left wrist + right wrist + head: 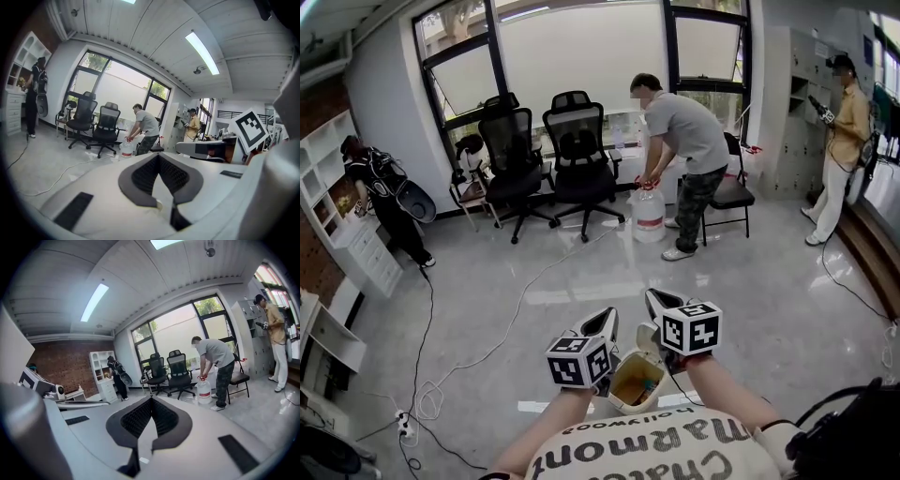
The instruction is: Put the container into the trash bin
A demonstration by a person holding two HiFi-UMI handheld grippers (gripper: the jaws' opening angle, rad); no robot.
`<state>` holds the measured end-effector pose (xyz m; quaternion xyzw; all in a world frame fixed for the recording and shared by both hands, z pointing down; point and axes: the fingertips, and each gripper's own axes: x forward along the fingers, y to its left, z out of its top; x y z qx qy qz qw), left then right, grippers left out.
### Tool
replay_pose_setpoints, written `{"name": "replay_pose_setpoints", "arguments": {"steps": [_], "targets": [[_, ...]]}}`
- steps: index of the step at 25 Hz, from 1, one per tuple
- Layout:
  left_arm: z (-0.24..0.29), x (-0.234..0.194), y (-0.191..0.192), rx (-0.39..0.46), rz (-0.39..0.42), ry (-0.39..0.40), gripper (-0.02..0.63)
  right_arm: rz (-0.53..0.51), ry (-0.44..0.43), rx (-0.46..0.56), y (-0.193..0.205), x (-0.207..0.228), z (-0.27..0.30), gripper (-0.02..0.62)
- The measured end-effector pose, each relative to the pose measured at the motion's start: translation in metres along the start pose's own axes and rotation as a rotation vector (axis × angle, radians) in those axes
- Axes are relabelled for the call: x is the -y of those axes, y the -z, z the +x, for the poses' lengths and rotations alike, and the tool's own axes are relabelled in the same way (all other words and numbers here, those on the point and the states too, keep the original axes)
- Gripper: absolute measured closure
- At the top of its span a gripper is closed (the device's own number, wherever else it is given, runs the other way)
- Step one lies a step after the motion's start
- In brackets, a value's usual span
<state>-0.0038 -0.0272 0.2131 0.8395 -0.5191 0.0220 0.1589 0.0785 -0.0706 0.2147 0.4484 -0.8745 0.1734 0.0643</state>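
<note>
A glossy grey floor (581,281) is seen stretching from a wall of tall windows (581,47) to the camera, with a wide bare strip left open across the middle of the room. Two black office chairs (544,155) are lined up under the glass. Just to their right, a person (684,141) is bent over a large water jug (649,214), with a folding chair (731,192) behind. The left edge is taken up by white shelves (337,197), where a second person (384,192) is standing; a third (842,141) is standing by the lockers at the far right. A pale cable (516,309) is trailed across the floor to a power strip (403,427) at lower left.

In the foreground, the left claw (605,323) and the right claw (656,302) are held side by side, near each other but apart, above the floor. Both are clenched, tips together, with nothing gripped between them. The cream trash bin (619,398) is set on the floor directly below and between them, close to the wearer's body, its mouth open. A small coloured item (647,382) is seen at the bottom; whether it is the container cannot be told.
</note>
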Motion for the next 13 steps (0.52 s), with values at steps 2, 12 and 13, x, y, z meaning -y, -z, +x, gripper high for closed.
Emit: {"name": "replay_pose_setpoints", "arguments": {"steps": [2,12,13], "targets": [[-0.007,0.006,0.001,0.007,0.004,-0.009,0.601,-0.002,-0.002,-0.001,0.003,0.000,-0.007,0.592],[-0.030,0.018,0.014,0.018,0.002,-0.056,0.601,-0.074,-0.028,-0.044,0.026,-0.010,-0.025,0.593],[-0.031,0.019,0.016,0.016,-0.001,-0.059,0.601,-0.078,-0.029,-0.050,0.028,-0.009,-0.026,0.594]]}}
